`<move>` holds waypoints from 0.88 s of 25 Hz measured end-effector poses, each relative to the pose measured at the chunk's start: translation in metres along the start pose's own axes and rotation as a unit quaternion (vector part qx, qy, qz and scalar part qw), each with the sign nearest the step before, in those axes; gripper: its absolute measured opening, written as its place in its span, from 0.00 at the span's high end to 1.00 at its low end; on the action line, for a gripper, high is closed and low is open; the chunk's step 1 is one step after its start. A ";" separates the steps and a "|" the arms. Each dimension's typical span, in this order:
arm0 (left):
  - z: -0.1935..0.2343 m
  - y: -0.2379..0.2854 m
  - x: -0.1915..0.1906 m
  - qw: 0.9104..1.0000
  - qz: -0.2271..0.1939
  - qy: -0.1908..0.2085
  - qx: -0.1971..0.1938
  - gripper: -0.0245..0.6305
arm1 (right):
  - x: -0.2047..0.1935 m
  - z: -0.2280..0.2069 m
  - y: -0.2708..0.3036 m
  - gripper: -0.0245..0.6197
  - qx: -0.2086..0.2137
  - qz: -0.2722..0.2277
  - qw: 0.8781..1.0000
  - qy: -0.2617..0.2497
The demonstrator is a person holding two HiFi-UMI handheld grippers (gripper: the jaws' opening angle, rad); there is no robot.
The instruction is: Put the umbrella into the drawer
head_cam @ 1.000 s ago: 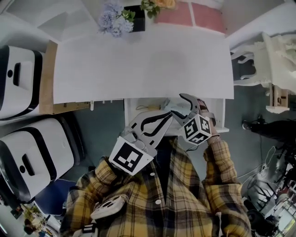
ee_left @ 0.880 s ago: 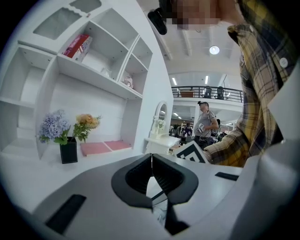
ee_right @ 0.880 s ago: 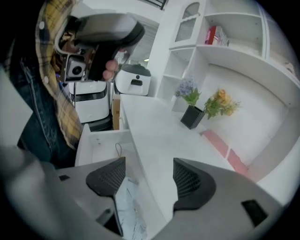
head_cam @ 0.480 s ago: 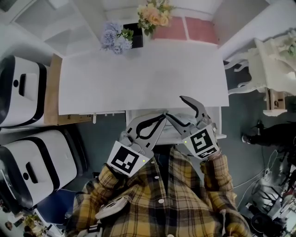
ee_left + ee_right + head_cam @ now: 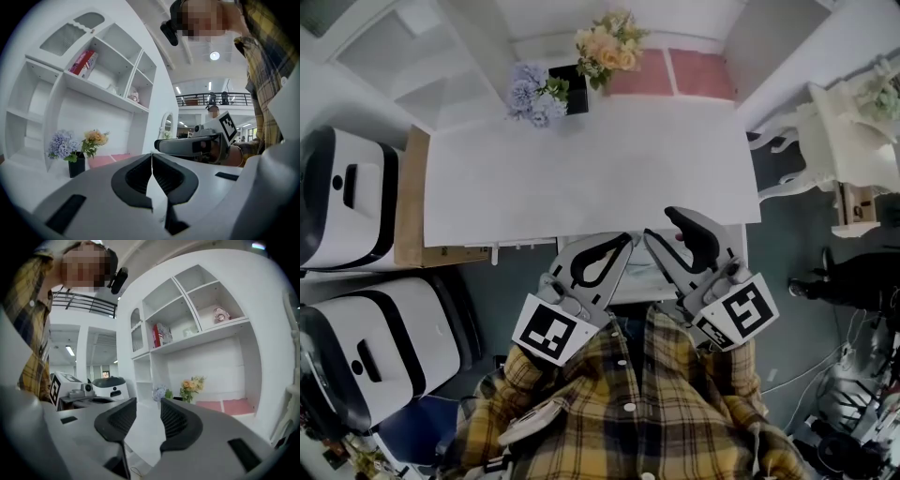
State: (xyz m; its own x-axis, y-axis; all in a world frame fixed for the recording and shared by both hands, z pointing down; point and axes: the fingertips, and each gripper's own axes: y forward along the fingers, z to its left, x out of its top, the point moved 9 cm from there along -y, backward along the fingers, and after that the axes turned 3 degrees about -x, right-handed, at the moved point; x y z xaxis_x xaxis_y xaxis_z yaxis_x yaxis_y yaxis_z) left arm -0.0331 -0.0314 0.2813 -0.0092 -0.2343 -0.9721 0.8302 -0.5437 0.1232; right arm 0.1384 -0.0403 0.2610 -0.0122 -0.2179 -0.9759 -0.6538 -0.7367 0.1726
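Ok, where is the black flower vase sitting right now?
In the head view the black flower vase stands at the far edge of the white table, left of centre, just left of the pink strip along that edge.

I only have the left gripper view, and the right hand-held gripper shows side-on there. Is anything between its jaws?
Observer: No. In the right gripper view the right hand-held gripper has its jaws apart, just after closing partway, with nothing between them.
Operator: Anything on the floor to the table's left?
Observer: The head view shows a white unit with black trim beside the table, and a second white unit nearer the person.
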 end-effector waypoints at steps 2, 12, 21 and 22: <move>-0.001 -0.002 0.003 1.000 -0.003 0.002 0.000 0.93 | 0.006 0.002 -0.004 0.72 0.003 -0.014 1.000 0.013; -0.014 -0.001 0.009 1.000 -0.011 0.009 -0.014 0.93 | 0.012 -0.002 -0.024 0.92 0.002 -0.048 0.998 0.051; -0.020 0.003 0.015 0.999 -0.016 0.011 -0.037 0.93 | 0.012 0.001 -0.020 0.94 0.016 -0.041 0.998 0.051; -0.020 0.003 0.016 0.999 -0.017 0.012 -0.038 0.93 | 0.012 0.002 -0.019 0.94 0.018 -0.039 0.998 0.049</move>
State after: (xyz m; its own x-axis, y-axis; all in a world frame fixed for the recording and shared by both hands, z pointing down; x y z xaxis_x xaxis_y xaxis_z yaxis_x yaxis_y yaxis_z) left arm -0.0197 -0.0208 0.2626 -0.0250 -0.1976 -0.9800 0.8700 -0.4872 0.0760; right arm 0.1497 -0.0276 0.2462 0.1129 -0.2247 -0.9679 -0.6773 -0.7301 0.0905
